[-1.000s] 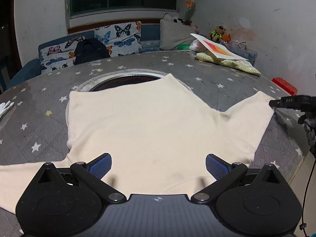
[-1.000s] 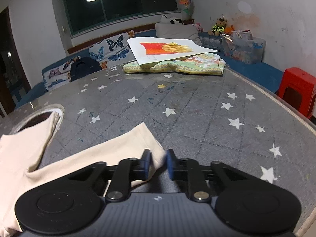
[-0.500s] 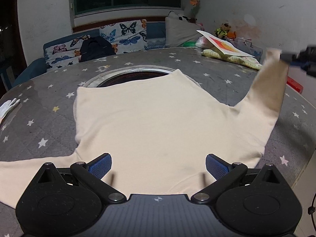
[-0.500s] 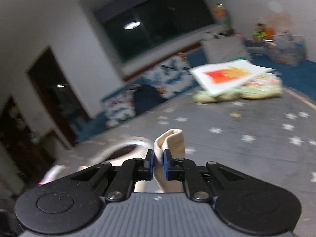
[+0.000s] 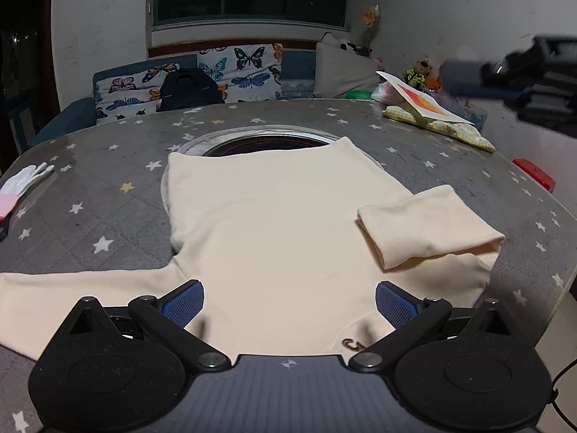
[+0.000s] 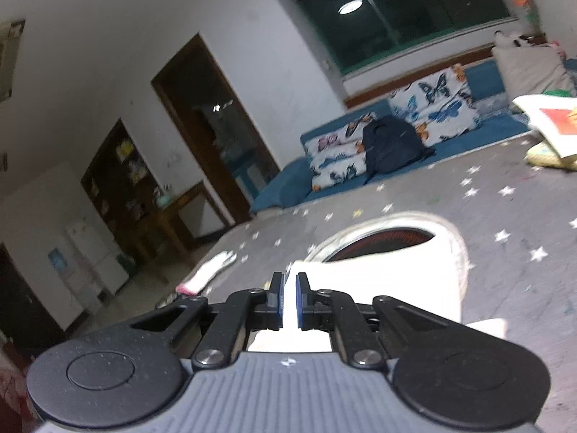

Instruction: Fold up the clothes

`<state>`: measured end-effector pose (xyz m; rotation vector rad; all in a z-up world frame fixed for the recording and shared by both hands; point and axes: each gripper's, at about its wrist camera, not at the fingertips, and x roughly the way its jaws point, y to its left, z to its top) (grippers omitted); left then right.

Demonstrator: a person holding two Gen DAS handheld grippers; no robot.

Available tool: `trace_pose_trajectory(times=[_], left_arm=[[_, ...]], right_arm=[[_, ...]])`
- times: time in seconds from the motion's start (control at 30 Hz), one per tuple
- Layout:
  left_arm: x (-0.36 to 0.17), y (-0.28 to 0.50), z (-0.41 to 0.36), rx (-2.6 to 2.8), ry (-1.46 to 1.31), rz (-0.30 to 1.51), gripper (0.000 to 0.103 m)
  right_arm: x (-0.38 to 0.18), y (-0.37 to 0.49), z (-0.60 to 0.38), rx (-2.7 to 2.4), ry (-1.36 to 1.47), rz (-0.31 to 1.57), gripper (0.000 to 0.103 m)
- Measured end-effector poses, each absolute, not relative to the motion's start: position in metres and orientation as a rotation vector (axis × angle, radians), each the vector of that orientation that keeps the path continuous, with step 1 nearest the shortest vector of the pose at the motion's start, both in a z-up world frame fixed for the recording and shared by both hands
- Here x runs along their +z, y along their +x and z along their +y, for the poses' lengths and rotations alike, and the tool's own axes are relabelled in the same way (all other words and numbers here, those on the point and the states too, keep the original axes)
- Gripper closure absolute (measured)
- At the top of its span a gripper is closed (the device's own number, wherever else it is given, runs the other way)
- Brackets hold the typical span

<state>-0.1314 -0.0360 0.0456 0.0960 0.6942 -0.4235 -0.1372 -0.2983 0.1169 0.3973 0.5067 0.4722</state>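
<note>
1. Left tongs (image 5: pixel 288 305) are hovering low over the near edge of a cream sweatshirt (image 5: pixel 274 223), their blue-padded jaws spread wide and grasping nothing.
2. Right tongs (image 6: pixel 288 301) are sitting high above the worktop (image 5: pixel 90 202), their jaws drawn close with a narrow gap between them; whether they are fully released I cannot tell, but nothing is sitting between the pads. In the left wrist view they are showing as a dark blurred shape (image 5: pixel 523 75) at the upper right.
3. The sweatshirt is lying flat on the round grey worktop with white stars, its body spreading away from the left tongs towards a round opening (image 5: pixel 267 142) in the worktop's middle.
4. One sleeve (image 5: pixel 429 223) is lying folded back over itself on the sweatshirt's right side, its cuff end pointing towards the garment's middle.
5. The other sleeve (image 5: pixel 72 296) is stretching out flat to the left, along the near edge.
6. A white glove with a pink cuff (image 5: pixel 21 187) is lying on the far left of the worktop, well apart from the sweatshirt.
7. A folded patterned cloth with a printed sheet on top (image 5: pixel 429 108) is resting at the far right of the worktop.
8. A dark backpack (image 5: pixel 189 88) is leaning against butterfly-print cushions (image 5: pixel 249 68) on a blue sofa behind the worktop.
</note>
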Motion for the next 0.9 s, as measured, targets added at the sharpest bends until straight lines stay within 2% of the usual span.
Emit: trace_pose_trajectory(times=[0.1,0.13,0.17,0.2,0.33,0.4,0.57,0.67,0.8,0.9], left_arm=[[0.048,-0.131,-0.033,-0.433,0.095,0.682,0.000],[0.049,-0.130,-0.034,-0.435,0.093,0.679,0.000],[0.050,-0.129,-0.035,-0.438,0.092,0.675,0.000],[0.051,-0.127,-0.037,-0.443,0.088,0.670,0.000],[0.055,-0.121,-0.041,-0.435,0.072,0.665,0.000],[0.057,-0.120,-0.038,-0.428,0.059,0.670,0.000],[0.059,-0.118,-0.028,-0.405,0.041,0.671,0.000],[0.057,-0.117,-0.023,-0.393,0.034,0.678,0.000],[0.053,-0.116,-0.019,-0.386,0.027,0.684,0.000],[0.053,-0.115,-0.015,-0.381,0.015,0.682,0.000]], right_arm=[[0.108,-0.141,-0.295,0.432,0.299,0.545,0.088],[0.103,-0.143,-0.294,0.425,0.268,0.570,0.083],[0.097,-0.145,-0.294,0.420,0.240,0.598,0.072],[0.090,-0.147,-0.292,0.415,0.202,0.623,0.067],[0.063,-0.153,-0.271,0.403,-0.004,0.688,0.065],[0.052,-0.154,-0.259,0.411,-0.086,0.694,0.060],[0.032,-0.155,-0.233,0.439,-0.257,0.697,0.059],[0.024,-0.153,-0.224,0.442,-0.295,0.711,0.061],[0.028,-0.145,-0.229,0.420,-0.224,0.711,0.091],[0.039,-0.138,-0.241,0.414,-0.134,0.700,0.097]])
